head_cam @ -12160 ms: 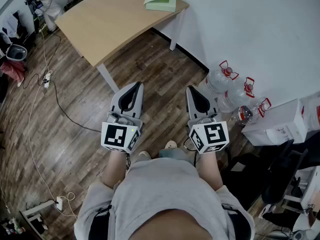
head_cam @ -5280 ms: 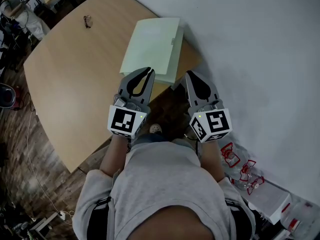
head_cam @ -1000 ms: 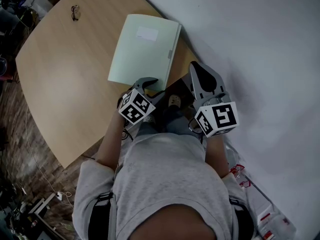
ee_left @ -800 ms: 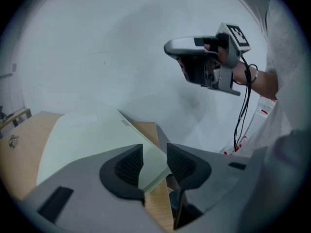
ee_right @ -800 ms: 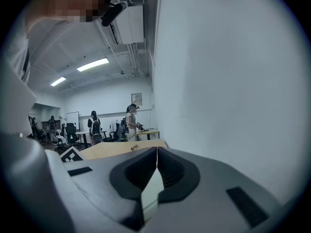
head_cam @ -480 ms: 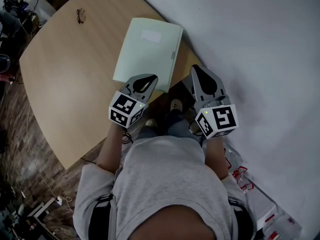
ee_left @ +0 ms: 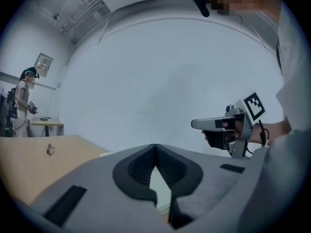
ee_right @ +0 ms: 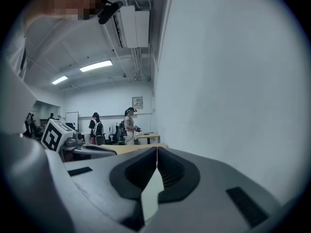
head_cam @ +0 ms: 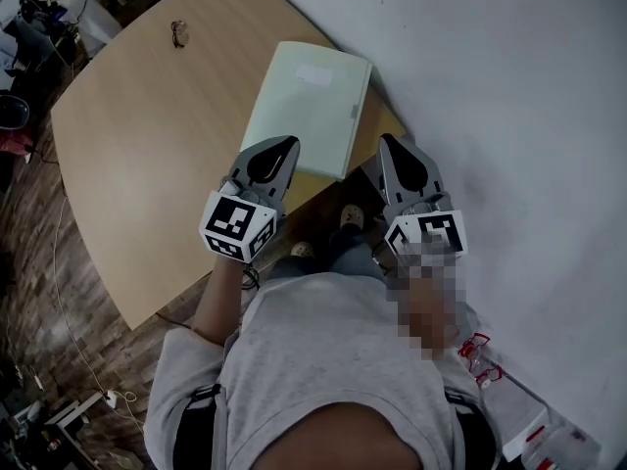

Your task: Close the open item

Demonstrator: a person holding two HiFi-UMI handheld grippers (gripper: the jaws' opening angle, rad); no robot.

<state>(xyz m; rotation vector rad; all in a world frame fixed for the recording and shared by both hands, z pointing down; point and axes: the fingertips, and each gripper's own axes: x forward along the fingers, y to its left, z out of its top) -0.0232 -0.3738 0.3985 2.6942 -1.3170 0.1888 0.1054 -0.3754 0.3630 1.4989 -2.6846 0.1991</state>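
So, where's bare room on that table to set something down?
The wide stretch of table left of the folder, up to the glasses, is bare. The corner by the wall is crowded: folder, left gripper, right gripper.

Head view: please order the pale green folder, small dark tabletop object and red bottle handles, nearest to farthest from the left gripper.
1. Pale green folder, just beyond left gripper.
2. Small dark object, far tabletop.
3. Red bottle handles, floor, right.
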